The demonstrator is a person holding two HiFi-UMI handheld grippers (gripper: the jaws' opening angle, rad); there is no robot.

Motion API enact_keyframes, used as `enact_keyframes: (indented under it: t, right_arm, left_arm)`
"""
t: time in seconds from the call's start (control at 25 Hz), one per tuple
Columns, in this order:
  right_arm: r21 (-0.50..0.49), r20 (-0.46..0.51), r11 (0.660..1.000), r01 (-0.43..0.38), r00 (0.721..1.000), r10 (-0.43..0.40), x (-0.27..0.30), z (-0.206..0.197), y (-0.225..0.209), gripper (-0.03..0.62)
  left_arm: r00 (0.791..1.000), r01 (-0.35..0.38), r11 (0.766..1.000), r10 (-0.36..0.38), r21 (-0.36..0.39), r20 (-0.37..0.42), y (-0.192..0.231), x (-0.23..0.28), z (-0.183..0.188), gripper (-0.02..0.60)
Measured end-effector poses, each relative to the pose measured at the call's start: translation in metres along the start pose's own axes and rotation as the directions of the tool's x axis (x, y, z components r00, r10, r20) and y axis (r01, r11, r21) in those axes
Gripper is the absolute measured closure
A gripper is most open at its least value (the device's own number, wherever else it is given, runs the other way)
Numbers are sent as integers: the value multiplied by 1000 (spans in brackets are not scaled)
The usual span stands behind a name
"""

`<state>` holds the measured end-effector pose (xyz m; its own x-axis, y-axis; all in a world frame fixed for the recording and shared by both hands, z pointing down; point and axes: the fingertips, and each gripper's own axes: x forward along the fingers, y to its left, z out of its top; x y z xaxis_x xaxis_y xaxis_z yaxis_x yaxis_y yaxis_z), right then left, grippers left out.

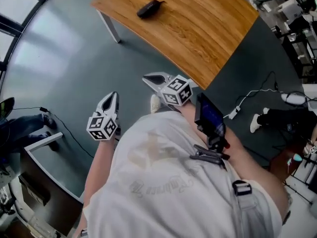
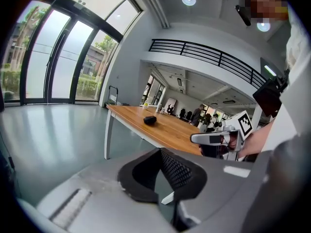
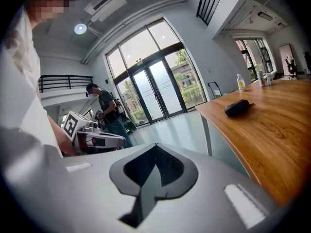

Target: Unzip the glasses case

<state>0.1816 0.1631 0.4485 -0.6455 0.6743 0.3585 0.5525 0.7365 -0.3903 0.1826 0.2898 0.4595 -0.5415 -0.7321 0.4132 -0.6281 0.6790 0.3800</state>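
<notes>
The glasses case (image 1: 150, 8) is a small black oblong lying alone on the wooden table (image 1: 198, 29), near its far side. It also shows in the left gripper view as the case (image 2: 150, 120) and in the right gripper view as the case (image 3: 238, 107), well ahead of both sets of jaws. My left gripper (image 1: 114, 95) and right gripper (image 1: 147, 78) hang over the grey floor, short of the table's near edge. Both are shut with nothing between the jaws. The jaws meet in a point in the left gripper (image 2: 160, 152) and the right gripper (image 3: 155, 145).
A table leg (image 1: 110, 28) stands at the left corner. White cables and a plug strip (image 1: 233, 114) lie on the floor at the right, beside cluttered equipment (image 1: 297, 14). A dark desk (image 1: 44, 172) sits lower left. Bottles (image 3: 241, 83) stand on the table's far end. A person (image 3: 104, 111) stands near the glass doors.
</notes>
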Motion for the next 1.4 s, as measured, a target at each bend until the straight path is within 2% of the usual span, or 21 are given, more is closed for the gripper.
enact_keyframes:
  t: [0.32, 0.68, 0.88, 1.12, 1.4]
  right_arm:
    - [12, -13, 1000, 14, 1000, -14, 6, 26, -57, 586]
    - [60, -31, 996, 73, 997, -71, 17, 27, -97, 586]
    - [89, -26, 987, 130, 991, -129, 42, 39, -111, 586]
    - [92, 3, 977, 191, 981, -192, 92, 72, -129, 585]
    - [137, 24, 945, 298, 952, -304, 123, 95, -153, 586]
  left_arm:
    - [1000, 11, 999, -11, 37, -10, 2, 63, 45, 578]
    - [999, 25, 999, -23, 30, -45, 36, 102, 60, 578]
    - [993, 82, 996, -79, 33, -83, 63, 121, 73, 578]
    - [985, 148, 987, -141, 64, -101, 116, 147, 110, 578]
    - [966, 230, 970, -219, 77, -138, 169, 174, 138, 578]
